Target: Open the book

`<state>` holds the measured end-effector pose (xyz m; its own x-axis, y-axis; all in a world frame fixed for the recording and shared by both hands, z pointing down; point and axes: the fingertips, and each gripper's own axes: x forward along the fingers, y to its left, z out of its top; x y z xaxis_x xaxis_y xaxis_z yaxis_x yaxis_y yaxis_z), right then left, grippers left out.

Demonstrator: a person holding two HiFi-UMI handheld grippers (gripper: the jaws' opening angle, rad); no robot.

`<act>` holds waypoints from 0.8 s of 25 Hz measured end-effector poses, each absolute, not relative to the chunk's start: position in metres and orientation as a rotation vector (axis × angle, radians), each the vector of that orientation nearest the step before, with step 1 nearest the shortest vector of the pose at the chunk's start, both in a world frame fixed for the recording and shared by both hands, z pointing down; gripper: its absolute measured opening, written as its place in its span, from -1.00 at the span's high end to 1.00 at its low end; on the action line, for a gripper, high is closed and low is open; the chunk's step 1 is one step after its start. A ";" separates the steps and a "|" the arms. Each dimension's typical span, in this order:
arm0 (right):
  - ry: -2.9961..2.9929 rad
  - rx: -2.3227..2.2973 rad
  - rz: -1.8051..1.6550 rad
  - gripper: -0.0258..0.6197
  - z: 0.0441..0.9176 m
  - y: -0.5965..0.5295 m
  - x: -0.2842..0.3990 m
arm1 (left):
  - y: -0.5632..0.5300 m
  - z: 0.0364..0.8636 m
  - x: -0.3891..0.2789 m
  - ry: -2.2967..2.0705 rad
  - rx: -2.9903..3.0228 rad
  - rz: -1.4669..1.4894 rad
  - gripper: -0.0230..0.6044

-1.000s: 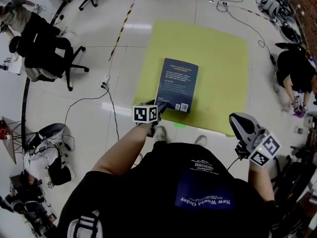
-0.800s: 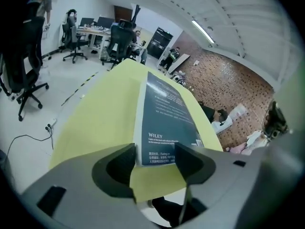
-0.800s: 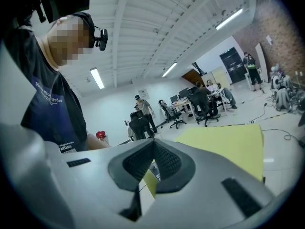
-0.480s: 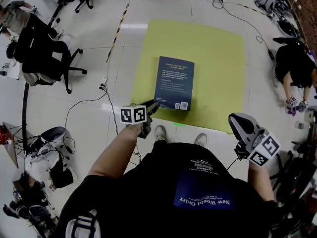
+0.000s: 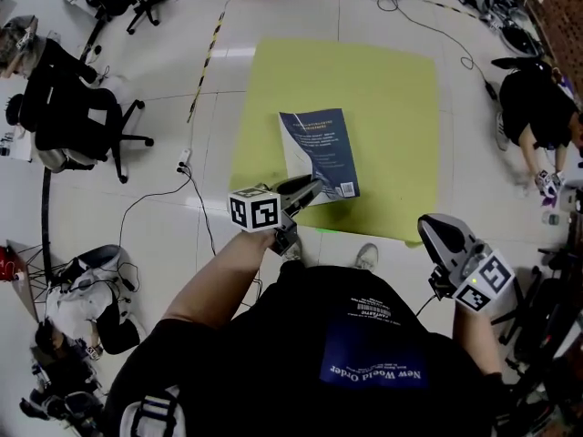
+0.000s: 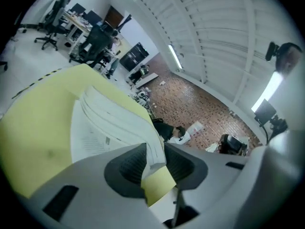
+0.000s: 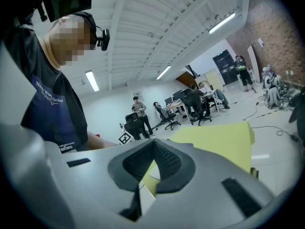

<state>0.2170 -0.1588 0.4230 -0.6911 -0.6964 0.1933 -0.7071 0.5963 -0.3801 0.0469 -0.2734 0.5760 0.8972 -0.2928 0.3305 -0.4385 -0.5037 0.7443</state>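
Observation:
A blue-covered book [image 5: 321,148] lies on the yellow mat [image 5: 383,89]. Its near left corner is lifted off the mat. My left gripper [image 5: 312,188] holds that corner. Its jaws are closing, and the cover and a wad of white pages [image 6: 109,123] sit pinched between the pads of the left gripper [image 6: 155,151]. The pages fan out toward the mat beyond the jaws. My right gripper [image 5: 428,226] hovers off the mat's near right corner, well away from the book. In its own view the right gripper [image 7: 153,149] has its pads meeting at the tips, with nothing between them.
Office chairs [image 5: 82,116] stand at the left and a cable [image 5: 155,189] trails over the white floor beside the mat. A person in black [image 5: 533,107] crouches at the right. Striped tape [image 5: 205,62] runs past the mat's far left. My shoe [image 5: 369,256] rests at the mat's near edge.
The left gripper has closed on the book's near corner and risen, lifting and tilting that side of the book. The right gripper has hardly shifted.

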 end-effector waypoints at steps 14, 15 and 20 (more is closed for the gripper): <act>-2.711 1.518 0.790 0.96 0.434 -0.117 0.309 | -0.317 0.556 0.284 -0.102 2.458 0.471 0.54; -2.704 1.540 0.804 0.96 0.435 -0.115 0.313 | -0.328 0.555 0.297 -0.108 2.470 0.454 0.54; -2.659 1.605 0.857 0.96 0.447 -0.103 0.335 | -0.376 0.560 0.366 -0.220 2.660 0.546 0.83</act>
<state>0.3347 -0.1029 0.4471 -0.5011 -0.8423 0.1986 -0.7997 0.3629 -0.4783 0.3659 -0.3762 0.5596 0.9107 -0.0696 0.4072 -0.2320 -0.9017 0.3647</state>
